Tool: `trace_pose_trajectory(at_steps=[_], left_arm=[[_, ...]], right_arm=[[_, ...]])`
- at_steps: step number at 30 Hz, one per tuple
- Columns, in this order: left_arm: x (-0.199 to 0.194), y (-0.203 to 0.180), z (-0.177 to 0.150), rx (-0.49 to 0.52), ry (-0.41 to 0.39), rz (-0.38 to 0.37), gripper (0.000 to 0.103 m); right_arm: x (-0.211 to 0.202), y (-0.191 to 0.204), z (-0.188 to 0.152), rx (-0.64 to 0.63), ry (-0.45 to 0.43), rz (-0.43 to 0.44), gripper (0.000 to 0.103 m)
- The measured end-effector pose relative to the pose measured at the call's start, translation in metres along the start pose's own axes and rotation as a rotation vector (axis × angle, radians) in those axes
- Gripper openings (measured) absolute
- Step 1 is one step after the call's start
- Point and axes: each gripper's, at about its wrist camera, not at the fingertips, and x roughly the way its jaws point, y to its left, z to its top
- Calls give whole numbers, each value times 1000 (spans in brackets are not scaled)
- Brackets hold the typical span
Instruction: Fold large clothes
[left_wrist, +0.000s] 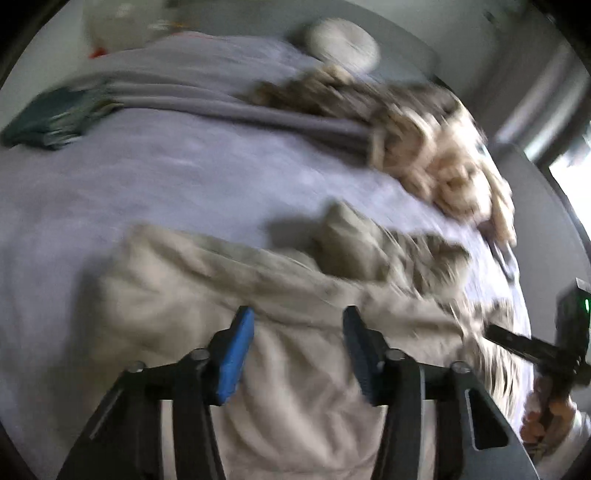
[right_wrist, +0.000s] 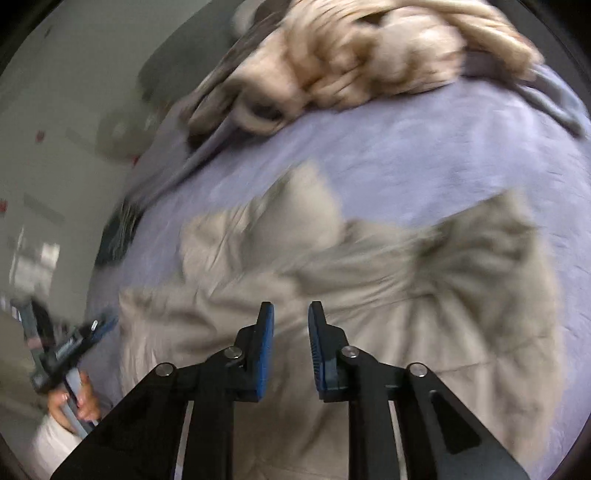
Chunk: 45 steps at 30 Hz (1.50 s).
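Both views blurred, so cloth detail is rough. Far left on the bed (left_wrist: 184, 177), lilac sheet, lies a dark green folded cloth (left_wrist: 51, 118), well apart from the work. A grey blanket (left_wrist: 229, 107) runs across the back, ending at a cream knit heap (left_wrist: 443, 166) on the right.

The garment (left_wrist: 295, 369), beige and large, sits crumpled on the near part of the bed, one lump sticking up mid-frame, the rest bunched and creased.

Left gripper (left_wrist: 299, 328): jaws apart, hanging over the garment, nothing between the pads, no cloth pinched. Right gripper (right_wrist: 291, 325): jaws parted by a narrower gap, also empty, pointing down at the garment's near edge. Each gripper shows at the edge of the other's view, held in a hand (right_wrist: 74, 398).

Step, as I read it: cloth is free of both grippers and lies unflattened, so this is between grasps; no tidy fold visible yet. Task looks early.

Next move likely needs each gripper to find a corner or hem, close on a single layer, then pull apart to spread it flat before folding. Risk: grabbing several layers in the bunched part.
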Motion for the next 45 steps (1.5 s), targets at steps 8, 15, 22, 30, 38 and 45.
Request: trace_pose_trajectory(at_steps=[8,15,22,30,38,45], left_arm=[[77,-21,-5,44,22,109,49],[52,5,21,69,-30,200,49],[40,87,39,-89,-40,325,49],[84,91,36,-92,1,376,50],[54,86,36,-85,11,416,52],[13,68,22,-38,35,401,57]], right_arm=[[73,-9,4,-19,30,-79,0],[54,-17,23,-51,47,-87,0],[-8,-85,28,52,-67,-343,0],[33,-117,38,124,-37,-364,0],[16,-96,41,113,-68,-412,4],[-29,-67,17,133,-126,-358,4]])
